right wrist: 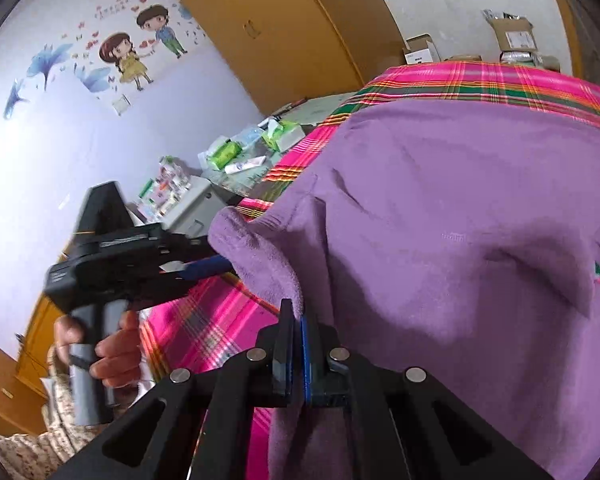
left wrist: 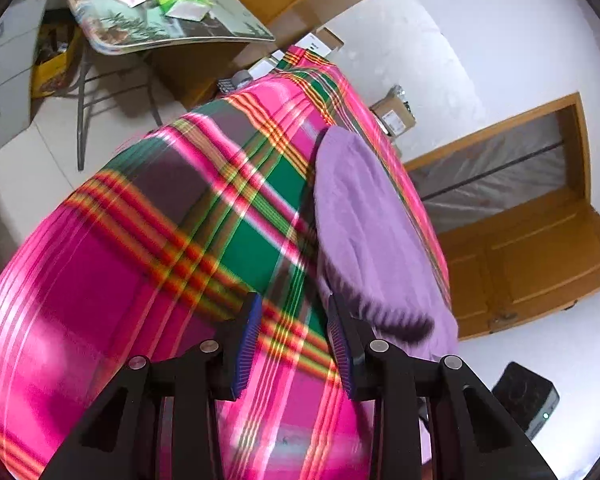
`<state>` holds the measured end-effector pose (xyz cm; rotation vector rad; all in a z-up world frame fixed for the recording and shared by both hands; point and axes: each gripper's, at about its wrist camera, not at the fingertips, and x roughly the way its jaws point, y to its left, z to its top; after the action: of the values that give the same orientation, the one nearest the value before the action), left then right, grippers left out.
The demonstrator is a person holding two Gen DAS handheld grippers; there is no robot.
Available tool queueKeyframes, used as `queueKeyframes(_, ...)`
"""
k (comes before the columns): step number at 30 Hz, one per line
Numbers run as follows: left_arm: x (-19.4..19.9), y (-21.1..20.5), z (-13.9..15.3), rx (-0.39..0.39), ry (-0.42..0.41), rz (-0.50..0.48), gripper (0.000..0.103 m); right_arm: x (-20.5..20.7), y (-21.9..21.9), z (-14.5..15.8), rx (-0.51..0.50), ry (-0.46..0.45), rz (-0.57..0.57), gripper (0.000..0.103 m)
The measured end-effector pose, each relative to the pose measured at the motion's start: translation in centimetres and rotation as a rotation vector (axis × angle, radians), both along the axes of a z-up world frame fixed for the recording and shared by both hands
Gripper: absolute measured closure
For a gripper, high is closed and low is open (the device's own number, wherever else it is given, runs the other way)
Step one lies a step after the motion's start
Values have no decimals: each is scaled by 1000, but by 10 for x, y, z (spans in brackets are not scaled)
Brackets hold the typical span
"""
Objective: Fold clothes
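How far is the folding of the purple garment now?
Done: the garment lies spread on the plaid cloth; no finished fold shows. In hand: the right gripper is shut on the garment's edge. The left gripper has its jaws open above the cloth, gripping nothing. Left: most likely all the folds.

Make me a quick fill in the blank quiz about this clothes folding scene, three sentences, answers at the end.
1. The garment being folded is ____ in colour.
2. It lies on a plaid cloth that is mostly ____.
3. The right gripper is ____ on the garment's edge, while the left gripper has nothing between its fingers.

Answers: purple; pink; shut
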<state>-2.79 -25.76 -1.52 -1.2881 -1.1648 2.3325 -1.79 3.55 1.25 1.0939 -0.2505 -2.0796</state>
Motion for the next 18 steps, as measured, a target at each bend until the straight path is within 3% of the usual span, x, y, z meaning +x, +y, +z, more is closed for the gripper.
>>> queueKeyframes(6,-22,13,-3,83,-5,-31,69,3,8,8,-29,24,-4,100)
queueKeyframes(9,-32,13,-3,165,11,-44,68,4,13,8,-37,20,-7,100)
queueKeyframes(12,-40,16,-5,147,-23,-48,68,5,15,7,-39,20,-10,100)
queueKeyframes(16,-45,20,-10,194,-39,-49,68,7,14,8,-40,29,8,100)
queueKeyframes(18,-48,23,-14,169,-70,-48,68,11,12,9,-32,44,27,100)
